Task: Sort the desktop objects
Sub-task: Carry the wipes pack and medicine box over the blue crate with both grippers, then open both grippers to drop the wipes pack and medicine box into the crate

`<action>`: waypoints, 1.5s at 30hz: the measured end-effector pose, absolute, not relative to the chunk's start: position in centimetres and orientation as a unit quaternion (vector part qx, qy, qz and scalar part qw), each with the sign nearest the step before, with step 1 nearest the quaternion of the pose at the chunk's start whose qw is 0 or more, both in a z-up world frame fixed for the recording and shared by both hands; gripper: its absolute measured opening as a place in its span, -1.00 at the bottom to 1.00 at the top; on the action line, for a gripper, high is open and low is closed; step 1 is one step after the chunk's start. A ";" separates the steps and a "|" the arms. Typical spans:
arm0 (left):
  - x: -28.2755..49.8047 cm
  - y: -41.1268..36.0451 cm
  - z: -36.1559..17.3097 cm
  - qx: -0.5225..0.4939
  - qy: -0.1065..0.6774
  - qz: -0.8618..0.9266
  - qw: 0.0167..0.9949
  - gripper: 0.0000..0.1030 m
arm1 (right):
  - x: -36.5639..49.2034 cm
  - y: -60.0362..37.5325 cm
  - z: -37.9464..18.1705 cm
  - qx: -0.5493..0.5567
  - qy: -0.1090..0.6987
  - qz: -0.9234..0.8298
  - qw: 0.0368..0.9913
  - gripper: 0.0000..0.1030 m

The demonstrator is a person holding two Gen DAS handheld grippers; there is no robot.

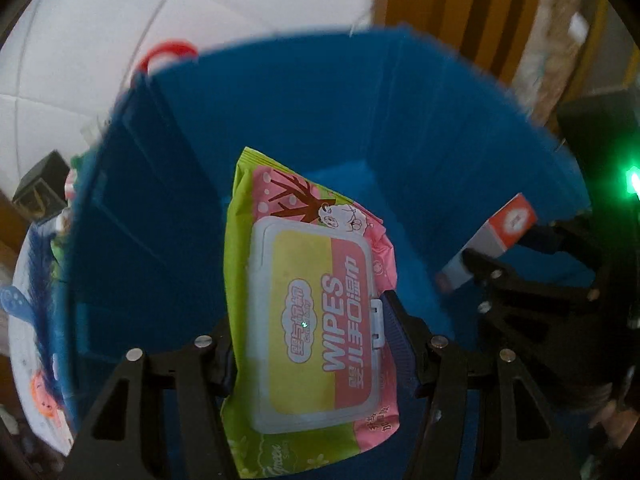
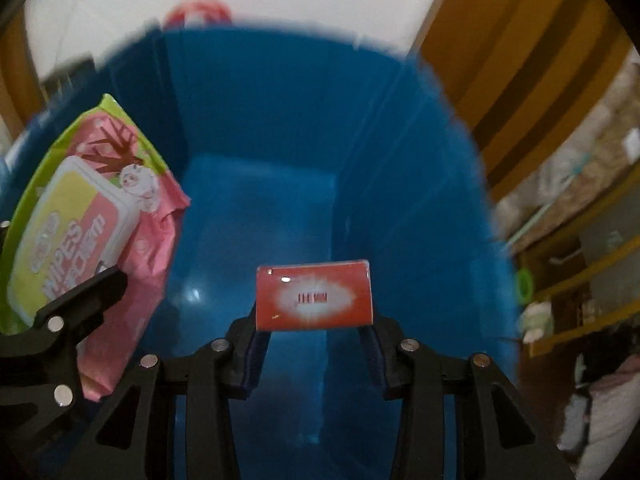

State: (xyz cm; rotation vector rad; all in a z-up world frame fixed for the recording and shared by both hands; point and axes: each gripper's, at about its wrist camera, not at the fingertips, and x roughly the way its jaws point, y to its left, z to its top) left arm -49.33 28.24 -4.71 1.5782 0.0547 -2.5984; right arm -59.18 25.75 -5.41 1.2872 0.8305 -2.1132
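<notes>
Your left gripper (image 1: 310, 354) clamps the green-pink soft wipes pack (image 1: 308, 312), long axis pointing into the blue plastic bin (image 1: 280, 128); your right gripper (image 2: 316, 344) pinches the small red box (image 2: 315, 298), long axis crosswise.

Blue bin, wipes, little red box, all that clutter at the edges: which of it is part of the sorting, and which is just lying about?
Part of the job:
- wipes pack, gripped in the left tongs
- red box, gripped in the right tongs
- blue bin, beneath both

Just lying about:
- red handle behind the bin
- blue feathery item
- shelves
</notes>
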 end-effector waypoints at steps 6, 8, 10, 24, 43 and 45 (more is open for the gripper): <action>-50.1 29.0 -9.3 0.587 0.002 -0.808 0.056 0.15 | -61.1 24.0 -12.9 0.544 0.350 -0.717 0.259 -0.21; -49.9 29.0 -9.5 0.590 0.007 -0.805 0.052 0.20 | -61.1 23.7 -14.6 0.554 0.368 -0.702 0.255 -0.21; -49.7 29.2 -9.4 0.589 0.000 -0.806 0.059 0.25 | -62.5 23.9 -15.3 0.565 0.377 -0.688 0.255 -0.21; -50.2 28.0 -9.2 0.568 -0.014 -0.818 0.090 0.51 | -62.8 24.2 -15.3 0.565 0.389 -0.681 0.256 0.78; -43.0 29.8 -1.4 0.454 -0.037 -0.887 0.069 0.51 | -55.3 30.6 -2.5 0.465 0.364 -0.740 0.321 1.00; -41.3 30.1 -1.0 0.452 -0.026 -0.890 0.050 0.51 | -54.4 31.6 -2.0 0.456 0.361 -0.745 0.325 0.99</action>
